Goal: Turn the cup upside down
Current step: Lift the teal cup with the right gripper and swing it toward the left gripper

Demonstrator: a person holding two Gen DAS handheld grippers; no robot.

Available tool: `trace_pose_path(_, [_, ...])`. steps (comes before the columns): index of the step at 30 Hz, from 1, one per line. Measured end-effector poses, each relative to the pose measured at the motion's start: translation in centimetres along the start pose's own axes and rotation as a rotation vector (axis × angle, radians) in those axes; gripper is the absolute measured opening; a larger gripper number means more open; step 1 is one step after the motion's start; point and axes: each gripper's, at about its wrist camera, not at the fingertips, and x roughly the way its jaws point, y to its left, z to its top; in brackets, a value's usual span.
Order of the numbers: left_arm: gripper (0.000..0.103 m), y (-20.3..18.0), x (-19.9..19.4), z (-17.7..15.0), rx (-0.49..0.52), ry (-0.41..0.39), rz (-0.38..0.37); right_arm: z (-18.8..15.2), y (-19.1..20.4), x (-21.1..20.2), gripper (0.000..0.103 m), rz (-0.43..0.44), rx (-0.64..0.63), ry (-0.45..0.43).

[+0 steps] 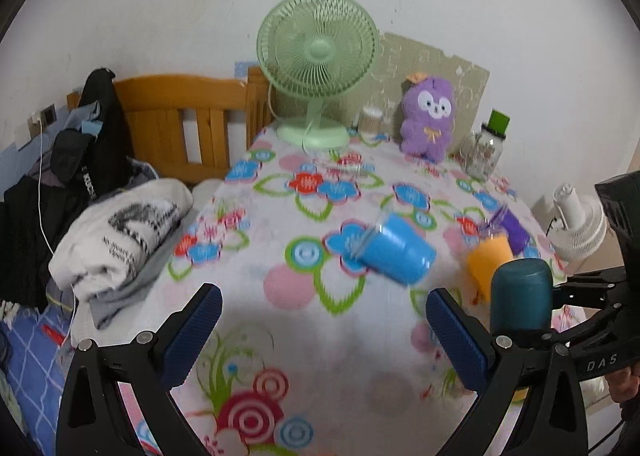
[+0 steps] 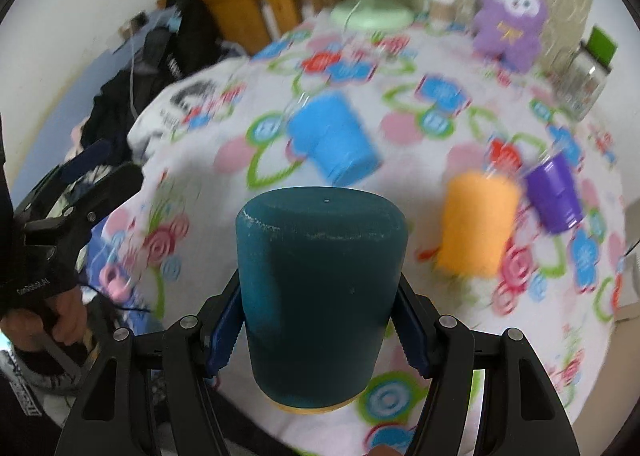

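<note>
Right gripper (image 2: 320,332) fingers clamp the dark teal plastic cup (image 2: 320,296) base-up, mid-flip above the table's near edge; left gripper (image 1: 320,332) wide open, empty.

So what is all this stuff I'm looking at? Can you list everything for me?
teal cup: one, dark teal, upside down, held above the near table edge
blue cup: one, bright blue, mid-table
orange cup: one, right of the blue cup
purple cup: one, beside the orange cup
fan: one, pale green, far side of the table
plush toy: one, purple, right of the fan
jar: one, clear with green lid, far right
tablecloth: one, white with flowers
bed frame: one, wooden, left of the table
left hand-held gripper: one, black with blue pads, open
right hand-held gripper: one, shut on the teal cup
</note>
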Motion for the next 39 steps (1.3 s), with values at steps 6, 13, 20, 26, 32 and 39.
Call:
trace_pose_path(6, [0.103,-0.4,0.8,-1.5,-0.016,0.043,-0.001,0.3,0.1,3.1,0.069,0.03,0.029,0.045])
trace_pose_path(13, [0.103,-0.3,2.0,-1.2,-0.034,0.058,0.009,3.0,-1.3,4.5,0.089,-0.008,0.062,0.003])
trace_pose_path(20, [0.103,0.1,3.5,-0.2,-0.058,0.071,0.017,3.1,-2.1,4.4,0.089,0.01,0.069,-0.008])
trace_pose_path(26, [0.103,-1.0,4.2,0.7,-0.041,0.074,-0.01,2.3,-1.9,2.2,0.089,-0.081,0.034,-0.081])
trace_pose_path(32, [0.103,-3.1,4.7,1.5,-0.014,0.082,-0.041,1.1,-2.4,-0.4,0.089,-0.184,0.008,-0.155])
trace_pose_path(39, [0.103,-6.0,4.9,2.5,0.025,0.075,-0.07,-0.4,-4.5,-3.4,0.091,-0.229,0.051,-0.222])
